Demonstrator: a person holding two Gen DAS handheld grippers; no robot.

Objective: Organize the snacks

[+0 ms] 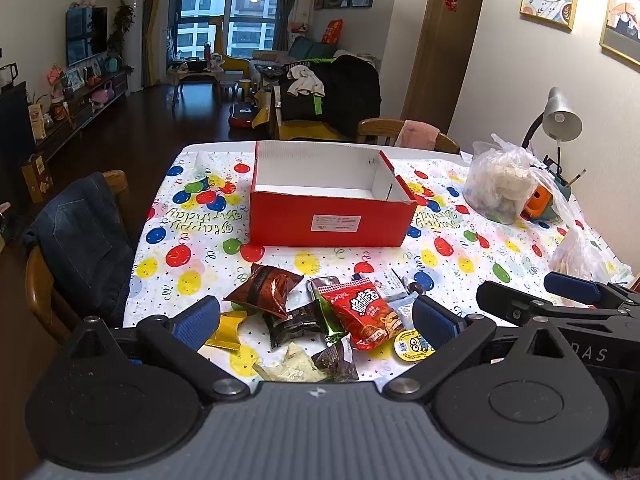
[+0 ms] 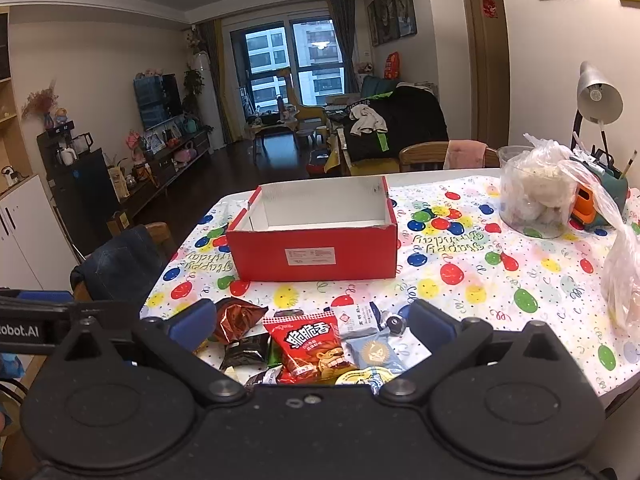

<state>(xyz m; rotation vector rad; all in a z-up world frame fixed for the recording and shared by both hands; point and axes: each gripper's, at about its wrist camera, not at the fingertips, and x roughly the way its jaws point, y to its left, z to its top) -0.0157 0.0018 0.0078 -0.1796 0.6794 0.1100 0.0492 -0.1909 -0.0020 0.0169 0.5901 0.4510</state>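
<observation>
The tablecloth [image 1: 192, 240] is printed with coloured balloons and the words "Happy Birthday", which read upside down from both wrist views. On it stands a red cardboard box [image 1: 332, 220], open at the top and white inside, with a white printed label [image 1: 336, 223] on its near wall; the print is too small to read. In front of the box lies a loose heap of snacks: a red packet [image 1: 366, 312] with large Chinese characters and a cartoon animal, a brown foil packet [image 1: 266, 290], a dark wrapped bar [image 1: 298, 322], a yellow wrapper [image 1: 228, 334] and a round yellow-rimmed cup [image 1: 412, 346] with a cartoon on its lid. The right view also shows a pale blue packet [image 2: 376, 350] beside the red one.

The left gripper [image 1: 316, 320] hangs over the heap with its blue-padded fingers spread as wide as they go, gripping nothing. The right gripper [image 2: 312, 322] is equally wide apart above the same heap and empty; part of its body reads "DAS" in the left view, and the left one's body reads "obot.AI" in the right view
</observation>
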